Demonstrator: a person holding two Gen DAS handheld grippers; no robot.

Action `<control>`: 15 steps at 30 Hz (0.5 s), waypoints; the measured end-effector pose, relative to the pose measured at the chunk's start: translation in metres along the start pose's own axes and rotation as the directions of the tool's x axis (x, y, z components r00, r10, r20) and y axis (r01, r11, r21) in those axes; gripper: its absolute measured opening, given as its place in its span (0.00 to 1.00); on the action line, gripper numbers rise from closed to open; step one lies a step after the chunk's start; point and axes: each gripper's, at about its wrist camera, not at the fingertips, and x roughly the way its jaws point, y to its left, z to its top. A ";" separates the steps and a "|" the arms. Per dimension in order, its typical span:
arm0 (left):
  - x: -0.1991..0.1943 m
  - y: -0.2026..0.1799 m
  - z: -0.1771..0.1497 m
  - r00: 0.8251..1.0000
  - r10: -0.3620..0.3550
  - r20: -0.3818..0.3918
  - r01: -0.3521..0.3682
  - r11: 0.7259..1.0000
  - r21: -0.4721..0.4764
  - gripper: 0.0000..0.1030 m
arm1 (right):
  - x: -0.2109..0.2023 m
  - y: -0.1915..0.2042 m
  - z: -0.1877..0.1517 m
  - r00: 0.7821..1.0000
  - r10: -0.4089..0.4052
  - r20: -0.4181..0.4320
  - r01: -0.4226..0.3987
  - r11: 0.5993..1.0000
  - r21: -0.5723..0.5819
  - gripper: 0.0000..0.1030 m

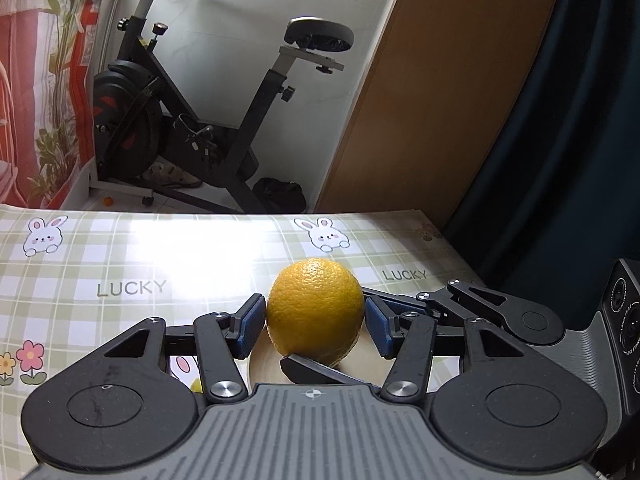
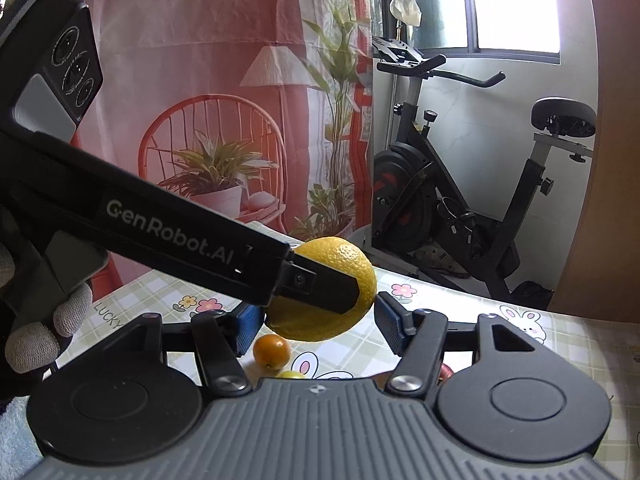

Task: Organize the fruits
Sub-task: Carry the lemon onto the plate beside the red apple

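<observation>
— What is your left gripper (image 1: pixel 314 320) doing?

— It is clamped on the yellow citrus fruit (image 1: pixel 316 300). Both blue pads (image 1: pixel 250 326) press its sides, and the fruit hangs clear of the counter (image 1: pixel 80 264), right between my fingertips.

— And the right gripper (image 2: pixel 320 326)?

— Its pads stand on either side of the same fruit, very close. I cannot tell whether they grip it or only bracket it.

— Any writing?

— From the right wrist, white lettering along the side of my left gripper reads "GenRobot.AI" (image 2: pixel 170 232). The checked cloth on the counter has "LUCKY" (image 1: pixel 131 288) printed ahead of my left gripper and to its left, and the word again ahead to the right, among cartoon rabbits (image 1: pixel 328 234) and flowers.

— What lies under the fruit?

— A pale plate (image 1: pixel 262 360), just below my left fingertips. Below the right gripper's left pad a small orange (image 2: pixel 272 351) sits on the counter.
</observation>
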 end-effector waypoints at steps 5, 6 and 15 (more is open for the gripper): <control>0.035 0.003 -0.012 0.994 -0.002 -0.108 0.005 1.000 0.023 0.56 | 0.011 -0.013 -0.020 0.999 -0.019 -0.045 0.020 1.000 0.024 0.61; 0.042 0.006 -0.014 0.992 -0.006 -0.130 0.009 1.000 0.017 0.56 | 0.014 -0.018 -0.025 0.998 -0.014 -0.061 0.017 0.999 0.045 0.61; 0.086 0.020 -0.035 0.967 -0.005 -0.254 0.009 1.000 0.015 0.57 | 0.038 -0.046 -0.065 0.982 0.001 -0.189 0.029 0.988 0.154 0.61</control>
